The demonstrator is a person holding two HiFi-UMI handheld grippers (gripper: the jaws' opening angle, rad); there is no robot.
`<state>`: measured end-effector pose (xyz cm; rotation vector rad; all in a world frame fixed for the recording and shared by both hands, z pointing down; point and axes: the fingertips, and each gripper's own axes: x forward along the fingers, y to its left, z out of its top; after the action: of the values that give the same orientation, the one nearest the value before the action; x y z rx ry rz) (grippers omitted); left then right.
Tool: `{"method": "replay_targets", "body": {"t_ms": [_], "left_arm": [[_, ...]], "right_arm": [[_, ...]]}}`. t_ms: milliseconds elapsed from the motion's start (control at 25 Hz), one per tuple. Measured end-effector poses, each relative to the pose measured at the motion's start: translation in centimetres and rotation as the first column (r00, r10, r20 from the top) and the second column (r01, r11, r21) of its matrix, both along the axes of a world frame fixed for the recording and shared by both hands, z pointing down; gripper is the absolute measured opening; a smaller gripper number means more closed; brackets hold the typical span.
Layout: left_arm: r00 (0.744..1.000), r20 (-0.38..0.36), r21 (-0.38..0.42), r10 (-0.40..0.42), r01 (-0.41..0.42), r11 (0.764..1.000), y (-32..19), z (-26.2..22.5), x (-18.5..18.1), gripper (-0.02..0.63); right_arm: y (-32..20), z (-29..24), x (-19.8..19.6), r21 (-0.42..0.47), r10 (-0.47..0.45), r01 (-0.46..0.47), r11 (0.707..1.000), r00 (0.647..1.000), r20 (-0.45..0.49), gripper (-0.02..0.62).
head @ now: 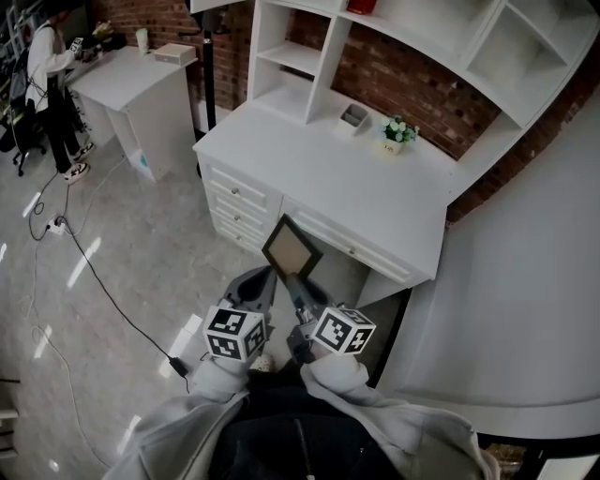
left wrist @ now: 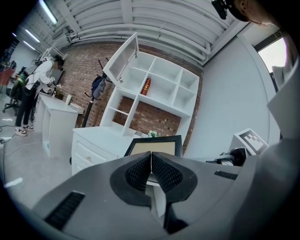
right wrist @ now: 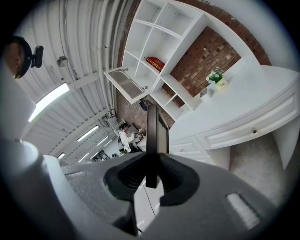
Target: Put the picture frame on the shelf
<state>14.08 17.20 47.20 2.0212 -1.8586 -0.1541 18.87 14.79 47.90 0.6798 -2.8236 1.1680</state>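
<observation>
The picture frame (head: 292, 247), black with a tan panel, hangs in front of the white desk (head: 319, 183), tilted on one corner. My right gripper (head: 296, 281) is shut on its lower edge. In the right gripper view the frame (right wrist: 151, 126) stands edge-on, rising out of the right gripper (right wrist: 151, 165). My left gripper (head: 265, 278) sits just left of it, shut with nothing between its pads (left wrist: 161, 171). From the left gripper view the frame (left wrist: 157, 146) shows just past the left gripper (left wrist: 151, 158). The white shelf unit (head: 314, 56) stands on the desk's back.
A small potted plant (head: 398, 132) and a little grey box (head: 353, 116) stand at the desk's back. A red thing (head: 362, 6) lies in an upper shelf cell. A person (head: 49, 84) stands at a white side table (head: 131, 80) far left. A black cable (head: 103, 281) crosses the floor.
</observation>
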Motion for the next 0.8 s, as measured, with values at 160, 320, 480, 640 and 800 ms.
{"method": "replay_targets", "body": {"t_ms": [160,320,480,640,800], "left_arm": [[1.000,-0.008,-0.003,-0.013,0.013,1.000,0.1,0.4,-0.2,0.005],[1.000,-0.003,-0.017,-0.010,0.009,1.000,0.5,0.9,-0.1,0.005],[1.000,0.001,-0.025,-0.017,0.017,1.000,0.9,1.1,-0.6,0.005],[0.999,-0.007,-0.032,-0.041,0.041,0.999,1.1,1.3,-1.7,0.005],[0.997,-0.019,-0.029,-0.078,0.077,0.997,1.1,1.5,-3.3,0.005]], "right_arm": [[0.1,0.5,-0.4,-0.018,-0.011,0.011,1.000,1.000,0.000,0.066],[0.6,0.0,-1.0,-0.008,-0.029,0.030,1.000,1.000,0.008,0.066],[0.9,-0.3,-1.6,-0.002,-0.043,0.043,0.999,0.999,0.014,0.066],[0.6,-0.3,-2.1,0.002,-0.045,0.045,0.999,0.999,0.004,0.066],[0.3,0.1,-3.3,-0.004,-0.063,0.063,0.998,0.998,0.002,0.066]]}}
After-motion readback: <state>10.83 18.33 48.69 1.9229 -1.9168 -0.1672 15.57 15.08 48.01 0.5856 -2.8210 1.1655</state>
